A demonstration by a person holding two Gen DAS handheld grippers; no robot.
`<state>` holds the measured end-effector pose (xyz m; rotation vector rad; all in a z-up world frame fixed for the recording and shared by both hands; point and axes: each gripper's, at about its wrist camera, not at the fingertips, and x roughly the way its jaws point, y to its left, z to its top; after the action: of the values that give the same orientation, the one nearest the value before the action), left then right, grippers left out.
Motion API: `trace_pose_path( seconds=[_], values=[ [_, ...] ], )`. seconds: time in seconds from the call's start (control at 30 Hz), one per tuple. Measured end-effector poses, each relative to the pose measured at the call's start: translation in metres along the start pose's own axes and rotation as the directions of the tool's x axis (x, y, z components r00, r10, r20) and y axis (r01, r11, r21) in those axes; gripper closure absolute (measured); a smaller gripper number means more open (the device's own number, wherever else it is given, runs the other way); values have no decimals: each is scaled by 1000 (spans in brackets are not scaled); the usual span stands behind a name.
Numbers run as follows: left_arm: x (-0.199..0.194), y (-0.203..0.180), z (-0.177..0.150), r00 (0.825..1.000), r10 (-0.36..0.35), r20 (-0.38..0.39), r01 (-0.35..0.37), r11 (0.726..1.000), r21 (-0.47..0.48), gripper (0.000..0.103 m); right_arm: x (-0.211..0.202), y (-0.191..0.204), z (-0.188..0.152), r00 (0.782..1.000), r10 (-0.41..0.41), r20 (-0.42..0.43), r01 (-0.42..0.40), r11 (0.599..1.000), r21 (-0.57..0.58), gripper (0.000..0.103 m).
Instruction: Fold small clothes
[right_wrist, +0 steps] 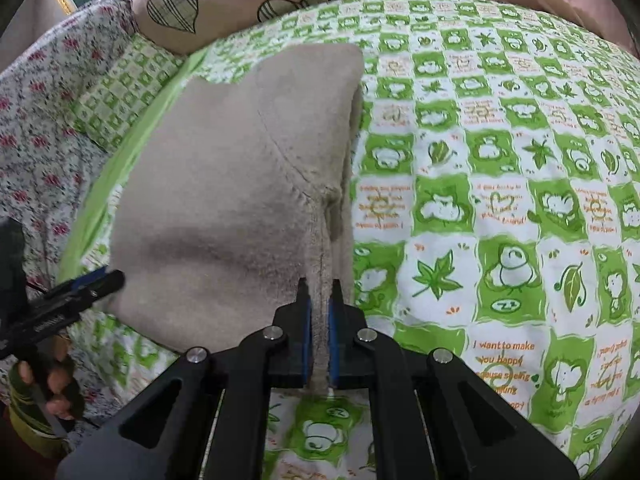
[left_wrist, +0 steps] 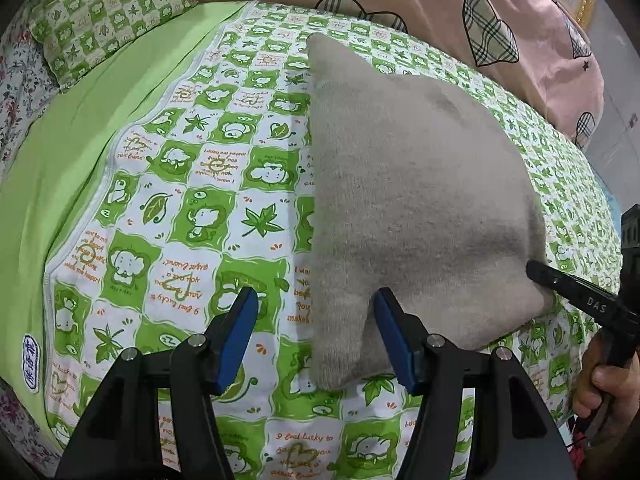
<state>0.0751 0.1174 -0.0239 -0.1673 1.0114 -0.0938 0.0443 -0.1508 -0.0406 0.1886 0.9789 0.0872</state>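
— Bedding fills everything ahead: a green-and-white checked sheet (left_wrist: pixel 192 208) printed with leaves and little animals, a plain green band (left_wrist: pixel 80 128) off past the left tool's left finger, and a pink quilt with plaid hearts (left_wrist: pixel 460 12) along the far edge.

— And the garment?

— Beige knit garment (left_wrist: pixel 408 184), lying on the sheet. Seen from the left tool (left_wrist: pixel 314 312), it spreads ahead and to the right, with its near left corner reaching in between the two fingers.

— Is that tool holding it?

— No. Its blue pads (left_wrist: pixel 236 336) stand wide apart. The garment's corner lies beside the right pad; I can't say whether it touches.

— The right tool?

— The right tool (right_wrist: pixel 320 312) is pinched narrow on the garment (right_wrist: pixel 224 184). A ridge of the knit near its right edge runs straight up between the pads (right_wrist: pixel 307 340), which press it from both sides. A seam curves away from that ridge, up and to the left.

— Do the two tools see each other?

— Yes. From the left camera the right tool's black finger (left_wrist: pixel 576 296) comes in from the right, its tip at the garment's near right corner. From the right camera the left tool (right_wrist: pixel 72 296) shows low on the left, its tip at the garment's near left corner.

— Anything else?

— A matching checked pillow (left_wrist: pixel 104 28) far ahead to the left, with a floral cloth (right_wrist: pixel 44 128) beyond it.
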Motion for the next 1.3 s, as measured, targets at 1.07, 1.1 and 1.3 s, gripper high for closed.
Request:
trace_pose_path(
  seconds=[1.07,1.1,1.3],
  values=[
    [16,13,95,984,-178,7,178,982,-70,38,-28,11,78,990,68,120,-77,994,72,64],
    [21,11,102,982,-191,5,191,979,-72,38,-20,9,90,990,78,120,-88,992,85,55],
    [74,12,161,953,-294,-76,286,953,-99,33,19,-18,130,992,85,97,-102,978,184,40]
  ],
)
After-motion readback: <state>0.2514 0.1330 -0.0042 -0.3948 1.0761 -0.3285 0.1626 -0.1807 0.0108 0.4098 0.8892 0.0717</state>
